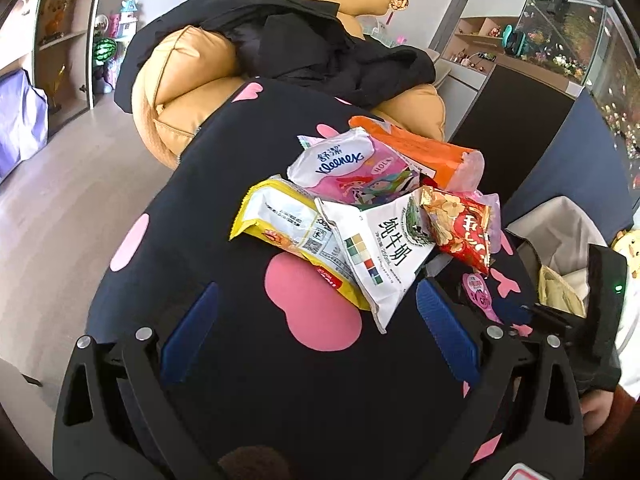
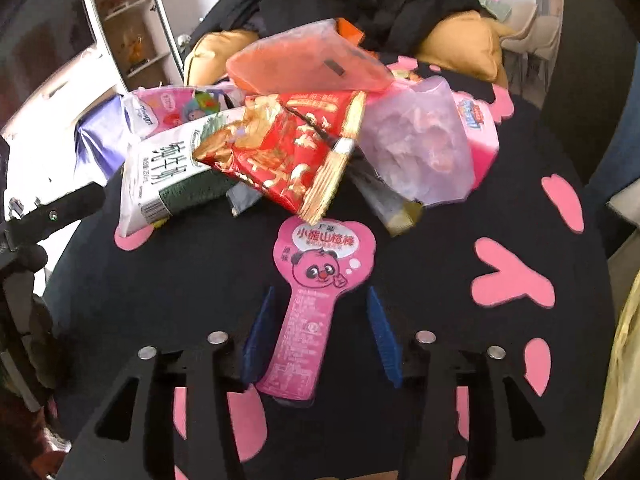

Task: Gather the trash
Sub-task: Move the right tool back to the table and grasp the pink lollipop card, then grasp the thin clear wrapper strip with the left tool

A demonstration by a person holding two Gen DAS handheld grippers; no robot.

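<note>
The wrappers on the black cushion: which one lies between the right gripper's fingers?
The pink paddle-shaped wrapper with a cartoon face. It lies apart from the pile, its stem between the open right gripper.

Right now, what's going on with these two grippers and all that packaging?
A person is clearing wrappers off a black cushion with pink patches. The right gripper is open, its blue fingers straddling a pink paddle-shaped candy wrapper without pressing on it. The left gripper is open and empty, just short of the white milk pouch in the pile. A lined trash bin stands beside the cushion.
</note>
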